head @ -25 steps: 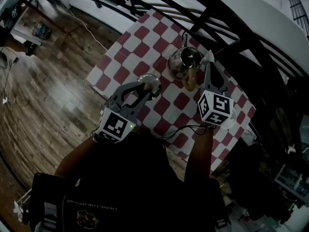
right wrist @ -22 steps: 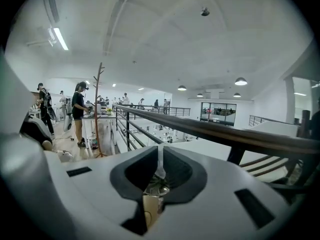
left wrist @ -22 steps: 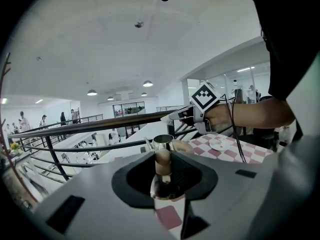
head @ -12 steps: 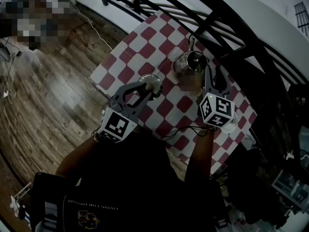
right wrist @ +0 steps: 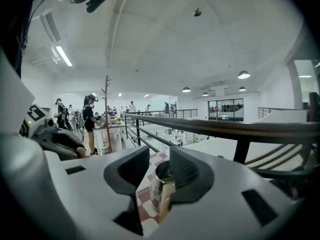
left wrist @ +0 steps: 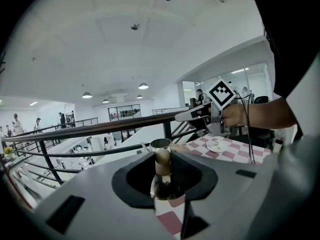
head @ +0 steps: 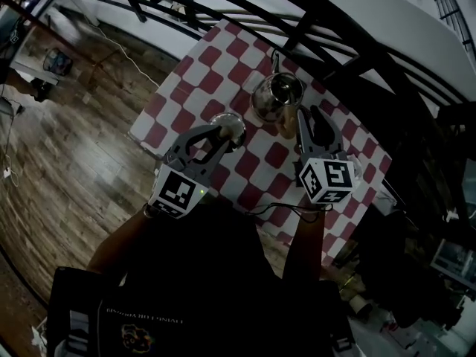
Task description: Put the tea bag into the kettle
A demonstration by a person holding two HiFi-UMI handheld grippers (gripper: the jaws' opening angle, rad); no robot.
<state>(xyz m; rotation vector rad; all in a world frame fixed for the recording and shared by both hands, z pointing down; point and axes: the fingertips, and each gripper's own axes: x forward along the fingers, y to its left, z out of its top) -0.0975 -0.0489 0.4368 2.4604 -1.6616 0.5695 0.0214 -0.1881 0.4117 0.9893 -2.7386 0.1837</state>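
A steel kettle [head: 277, 95] stands open on the red-and-white checked table [head: 193, 80], its tan handle toward me. My left gripper [head: 225, 131] is shut on the kettle lid [head: 229, 125], held left of the kettle. In the left gripper view the lid's knob [left wrist: 162, 159] sits clamped between the jaws, with the kettle [left wrist: 160, 144] behind it. My right gripper [head: 316, 121] stands open just right of the kettle, nothing between its fingers. In the right gripper view the kettle [right wrist: 161, 186] shows through the gap of the jaws. I see no tea bag in any view.
A black railing [head: 335, 36] runs along the table's far side. A small white saucer [left wrist: 218, 145] lies on the cloth near the right gripper. Wooden floor [head: 67, 147] lies to the left of the table.
The right gripper was by the kettle's mouth a second ago; it has drawn back toward me with its jaws spread. The left gripper still holds the lid in the same place.
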